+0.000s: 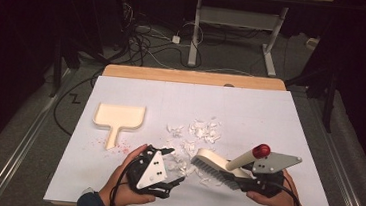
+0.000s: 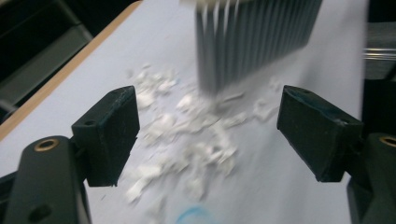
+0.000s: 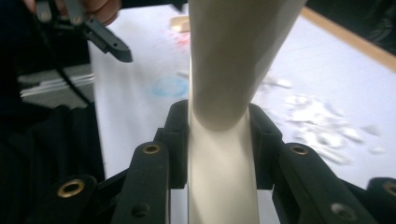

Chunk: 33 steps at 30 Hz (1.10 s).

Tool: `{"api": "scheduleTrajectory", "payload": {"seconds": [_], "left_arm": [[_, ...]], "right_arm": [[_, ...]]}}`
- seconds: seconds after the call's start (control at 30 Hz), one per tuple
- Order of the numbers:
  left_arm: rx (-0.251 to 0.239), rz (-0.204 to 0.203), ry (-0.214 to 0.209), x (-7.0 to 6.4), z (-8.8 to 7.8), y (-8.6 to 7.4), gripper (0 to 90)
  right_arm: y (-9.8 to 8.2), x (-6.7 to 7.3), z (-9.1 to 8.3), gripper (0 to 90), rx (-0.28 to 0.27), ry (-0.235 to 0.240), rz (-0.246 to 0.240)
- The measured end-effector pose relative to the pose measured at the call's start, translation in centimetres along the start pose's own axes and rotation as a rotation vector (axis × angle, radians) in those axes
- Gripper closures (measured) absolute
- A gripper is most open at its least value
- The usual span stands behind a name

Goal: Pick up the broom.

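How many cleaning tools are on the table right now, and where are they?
2. A cream dustpan lies left of the white scraps. A brush is near the front edge, its handle clamped in the right gripper.

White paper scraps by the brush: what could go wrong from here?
1. The white paper scraps lie spread out, some near the table's front; a hard stroke of the cream brush with grey bristles could flick them off the white table.
2. The cream plastic dustpan lies well left of the pile, unheld; the left hand-held gripper is open and empty, so scraps may slide past.
3. The right hand-held gripper clamps only the brush handle, which might twist.
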State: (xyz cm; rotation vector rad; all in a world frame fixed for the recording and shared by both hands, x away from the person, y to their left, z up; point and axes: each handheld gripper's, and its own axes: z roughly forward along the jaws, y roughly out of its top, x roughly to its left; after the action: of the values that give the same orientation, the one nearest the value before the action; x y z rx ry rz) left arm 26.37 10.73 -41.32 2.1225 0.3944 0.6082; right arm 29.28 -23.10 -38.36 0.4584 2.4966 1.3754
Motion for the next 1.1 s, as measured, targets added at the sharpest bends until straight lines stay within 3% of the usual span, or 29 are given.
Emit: {"api": "scheduleTrajectory", "payload": {"seconds": [0.2,0.23,0.27,0.3,0.33,0.37,0.53,0.6,0.8,1.0,1.1], "left_arm": [[0.049,-0.036,0.086,0.3,-1.3,-3.1,17.5],[0.062,-0.029,0.101,0.3,-1.5,-3.7,17.5],[0.072,-0.040,0.113,0.3,-1.7,-4.3,17.2],[0.084,-0.059,0.111,0.3,-1.8,-5.0,17.2],[0.100,-0.066,0.111,0.3,-2.0,-5.6,17.2],[0.132,-0.070,0.144,0.2,-2.2,-6.8,17.2],[0.158,-0.098,0.174,0.4,-3.0,-8.7,17.2],[0.150,-0.146,0.171,0.7,-3.4,-9.5,17.2],[0.170,-0.189,0.206,1.4,-3.8,-10.9,17.2],[0.182,-0.166,0.225,1.3,-3.9,-10.9,17.3],[0.173,-0.167,0.230,1.2,-4.1,-10.9,17.3]], "right_arm": [[0.1,-1.6,-1.8,67.7,-0.049,-0.070,0.055],[0.1,-1.8,-2.0,67.8,-0.045,-0.089,0.063],[0.1,-2.2,-2.3,67.8,-0.019,-0.149,0.067],[0.1,-2.2,-2.3,67.8,-0.019,-0.149,0.067],[0.0,-2.6,-2.4,67.8,-0.008,-0.184,0.076],[0.0,-2.8,-2.5,67.8,-0.003,-0.202,0.081],[-0.5,-3.6,-2.6,67.9,0.023,-0.269,0.092],[-0.7,-4.0,-2.7,67.8,0.033,-0.298,0.104],[-1.6,-5.4,-3.3,67.9,0.053,-0.380,0.138],[-2.4,-6.9,-3.8,67.9,0.087,-0.471,0.171],[-2.9,-7.7,-3.9,67.9,0.095,-0.490,0.211]]}}
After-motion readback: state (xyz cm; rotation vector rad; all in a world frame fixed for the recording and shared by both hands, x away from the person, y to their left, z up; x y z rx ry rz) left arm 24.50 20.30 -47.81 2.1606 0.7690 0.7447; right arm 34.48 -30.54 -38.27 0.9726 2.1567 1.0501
